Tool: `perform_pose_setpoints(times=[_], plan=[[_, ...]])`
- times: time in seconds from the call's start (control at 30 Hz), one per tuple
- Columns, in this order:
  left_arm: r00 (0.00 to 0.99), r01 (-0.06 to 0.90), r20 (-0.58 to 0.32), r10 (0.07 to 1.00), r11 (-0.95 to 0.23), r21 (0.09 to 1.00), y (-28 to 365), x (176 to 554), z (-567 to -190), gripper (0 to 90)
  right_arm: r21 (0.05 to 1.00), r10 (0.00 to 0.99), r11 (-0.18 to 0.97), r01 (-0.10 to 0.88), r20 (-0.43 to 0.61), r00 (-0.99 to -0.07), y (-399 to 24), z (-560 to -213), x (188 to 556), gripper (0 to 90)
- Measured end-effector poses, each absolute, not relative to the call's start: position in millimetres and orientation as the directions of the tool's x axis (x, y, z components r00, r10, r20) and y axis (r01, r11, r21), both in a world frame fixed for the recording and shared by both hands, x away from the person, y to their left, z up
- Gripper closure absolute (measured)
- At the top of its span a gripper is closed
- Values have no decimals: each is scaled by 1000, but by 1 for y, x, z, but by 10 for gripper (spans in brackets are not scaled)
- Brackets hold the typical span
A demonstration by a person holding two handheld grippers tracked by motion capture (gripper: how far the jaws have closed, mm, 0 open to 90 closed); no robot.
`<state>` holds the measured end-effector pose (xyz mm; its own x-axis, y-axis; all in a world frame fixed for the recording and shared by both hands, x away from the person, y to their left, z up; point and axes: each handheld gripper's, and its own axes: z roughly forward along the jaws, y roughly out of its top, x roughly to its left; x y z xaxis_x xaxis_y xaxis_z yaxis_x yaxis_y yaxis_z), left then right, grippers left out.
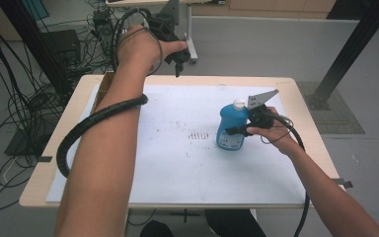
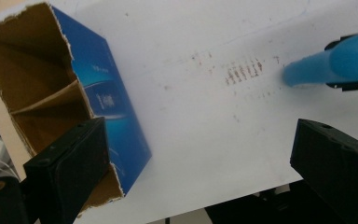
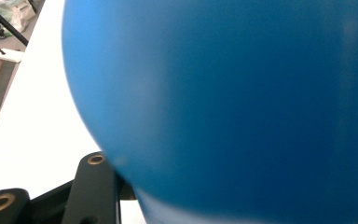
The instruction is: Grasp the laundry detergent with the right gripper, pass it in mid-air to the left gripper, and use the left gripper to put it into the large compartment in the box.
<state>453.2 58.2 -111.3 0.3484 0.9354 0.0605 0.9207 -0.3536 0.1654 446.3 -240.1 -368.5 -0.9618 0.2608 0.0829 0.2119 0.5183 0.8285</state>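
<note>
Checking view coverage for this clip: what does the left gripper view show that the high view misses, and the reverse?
Left gripper view: the torn-open blue cardboard box, brown and divided inside, lying on the white paper sheet. High view: the white cap of the blue plastic bottle, and the right gripper clamped on it. Both share the bottle, the sheet and its dark smudges.

1 blue bottle (image 1: 231,129) w/ 1 white cap (image 1: 239,103). 1 open box (image 2: 70,93), 2 slots inside. 1 white sheet (image 1: 177,168) on 1 table (image 1: 306,123). 2 grippers: left (image 1: 178,63), right (image 1: 239,129).
</note>
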Motion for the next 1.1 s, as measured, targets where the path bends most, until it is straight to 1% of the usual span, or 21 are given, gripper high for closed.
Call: perform_pose_setpoints(times=[0.03,0.13,0.17,0.23,0.27,0.3,0.33,0.43,0.47,0.6,0.63,0.73,0.83,0.87,0.97,1.0,1.03,1.1], plan=[[368,913,64,928,-373,163,57,452,-110,51,829,261,518,212,83,-962,-240,-368,446,444],[424,890,74,903,-430,152,53,448,-105,52,831,279,504,235,101,-955,-241,-353,448,444],[456,872,80,886,-463,156,51,445,-103,52,832,283,501,239,104,-953,-241,-349,449,444],[480,860,85,873,-487,155,49,443,-99,56,831,288,501,241,103,-952,-239,-336,450,444],[514,839,96,852,-523,149,47,440,-94,56,830,294,504,240,97,-951,-237,-327,450,444],[514,839,96,852,-523,149,47,440,-94,55,830,294,504,240,97,-951,-237,-327,450,444],[540,822,100,836,-549,153,46,438,-89,54,830,294,505,237,92,-951,-234,-316,451,444],[565,804,107,818,-575,149,46,437,-85,53,831,291,502,238,96,-952,-231,-306,452,443],[592,783,116,798,-603,150,47,435,-80,53,833,289,500,237,98,-952,-227,-297,453,443],[609,769,114,785,-619,155,49,435,-76,51,833,283,500,237,101,-954,-218,-283,454,443],[624,759,120,772,-635,141,50,435,-75,51,834,280,500,235,101,-955,-216,-281,455,443],[657,734,118,744,-668,125,53,435,-70,51,830,261,510,226,100,-960,-201,-265,457,443],[685,708,108,720,-694,133,53,435,-66,51,831,247,512,216,98,-964,-192,-259,459,442],[708,685,111,698,-716,132,54,435,-64,50,832,230,516,205,96,-968,-182,-254,461,442],[729,665,101,677,-735,134,56,435,-62,50,829,207,523,198,102,-973,-170,-250,463,443],[758,629,110,643,-765,137,58,434,-60,49,827,187,530,189,104,-977,-161,-248,465,443],[758,629,110,643,-765,137,58,434,-60,51,827,187,530,189,104,-977,-161,-248,465,443],[782,599,113,613,-789,135,60,434,-60,54,824,165,537,182,109,-980,-150,-246,467,442]])
